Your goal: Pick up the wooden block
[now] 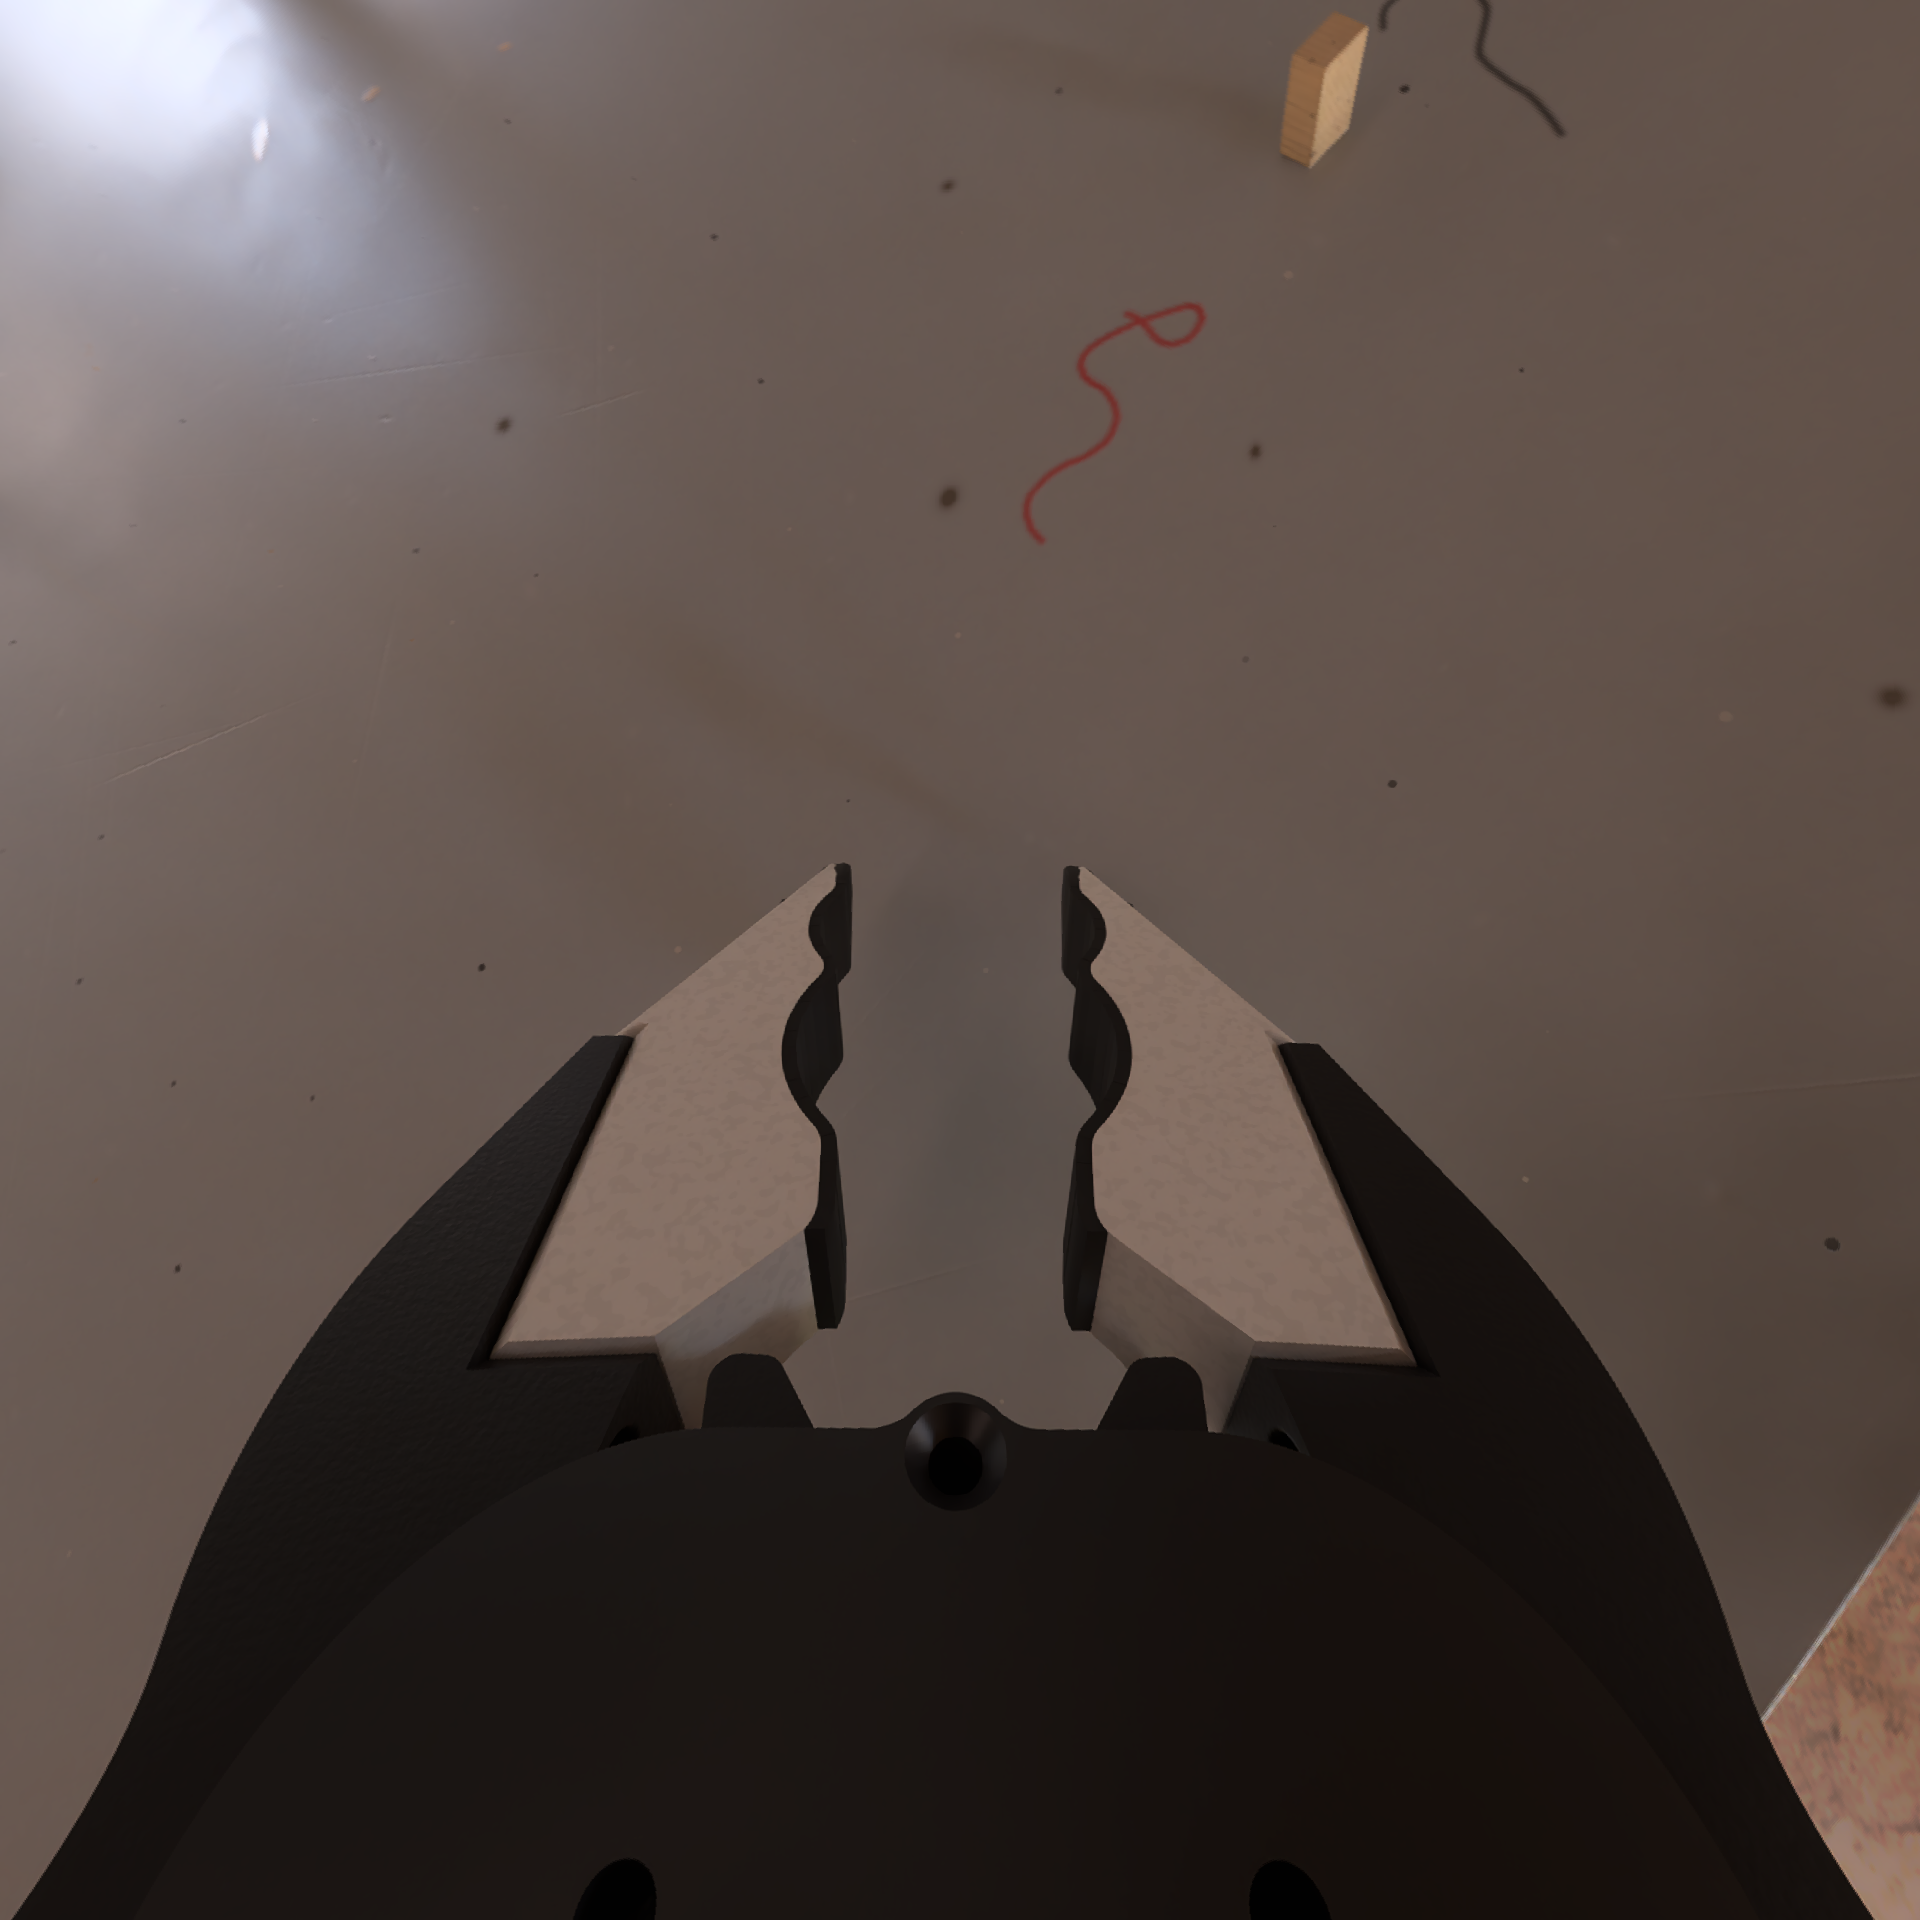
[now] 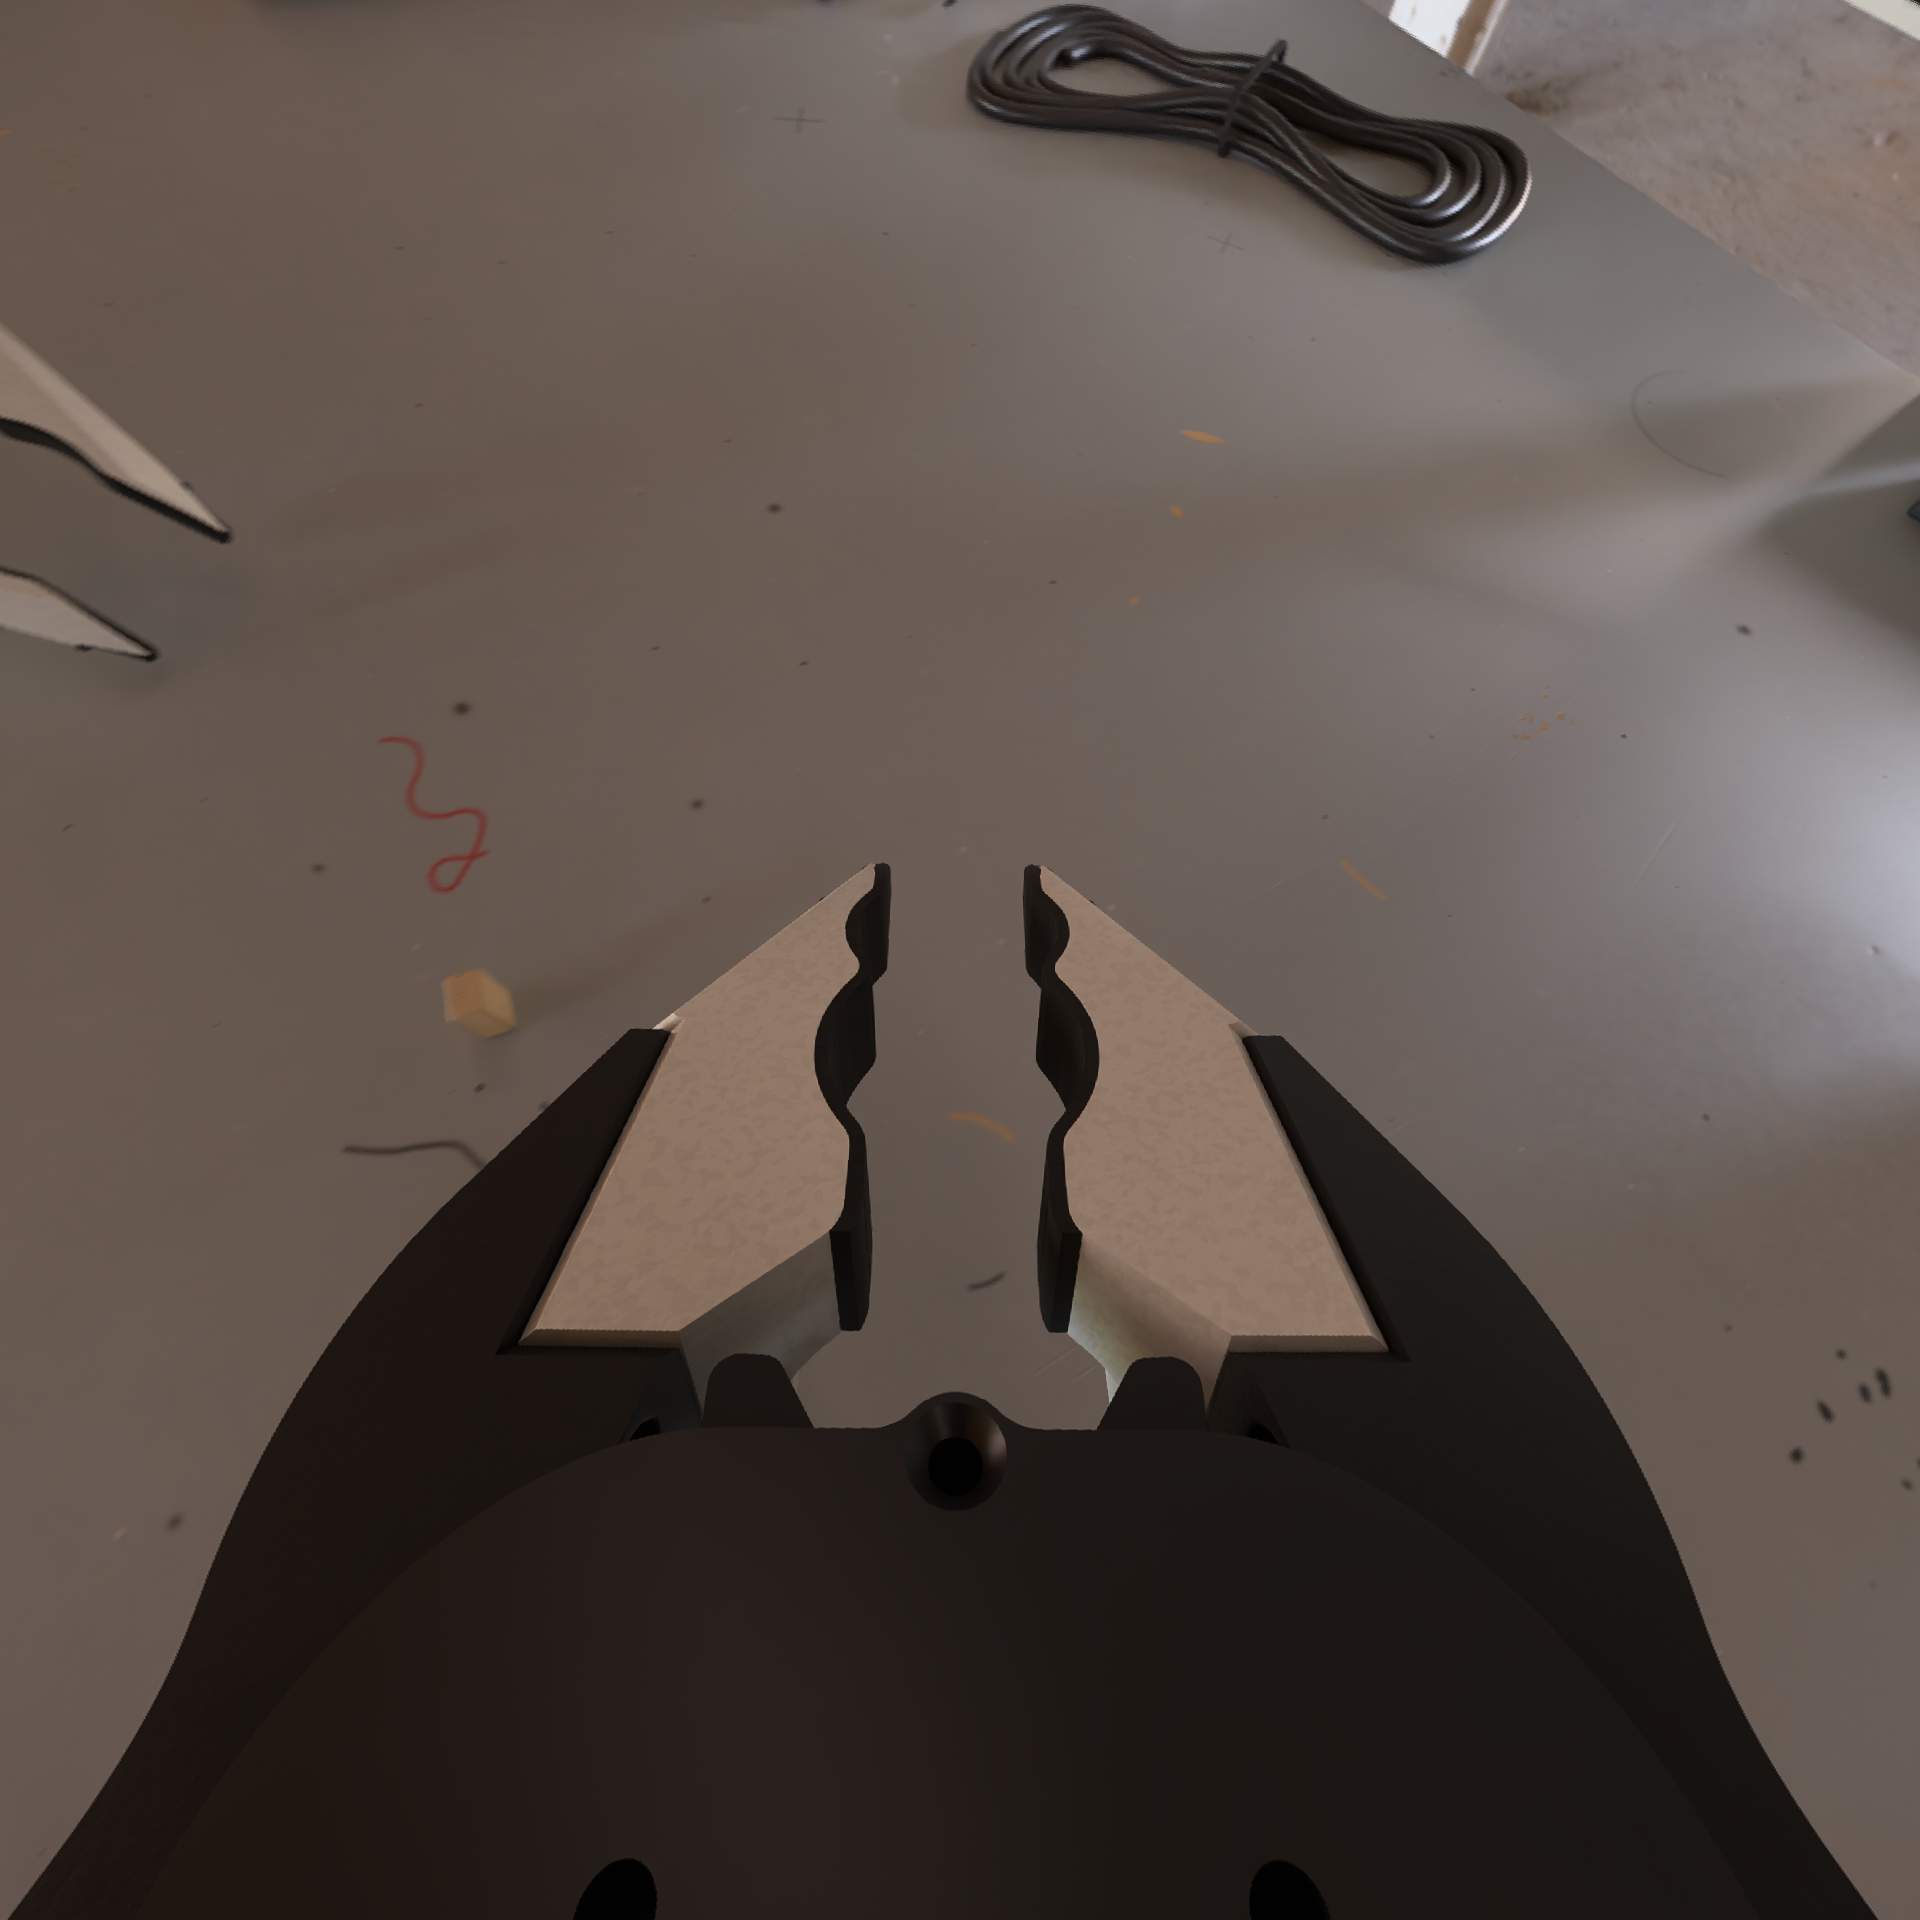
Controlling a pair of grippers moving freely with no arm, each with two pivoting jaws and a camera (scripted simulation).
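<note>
The wooden block [image 1: 1325, 91] is a small pale block on the grey table, far ahead and to the right in the left wrist view. In the right wrist view the block [image 2: 478, 1003] lies left of my right gripper's fingers, close by. My left gripper [image 1: 956, 871] is open and empty, well short of the block. My right gripper [image 2: 956, 871] is open and empty, with the block off to its left. The left gripper's fingertips [image 2: 197, 525] show at the left edge of the right wrist view.
A red string [image 1: 1101, 416] lies on the table between the left gripper and the block; it also shows in the right wrist view [image 2: 442, 816]. A coiled black cable [image 2: 1257, 125] lies far ahead. A thin black thread [image 1: 1507, 73] lies beside the block. The table edge [image 1: 1849, 1652] is near.
</note>
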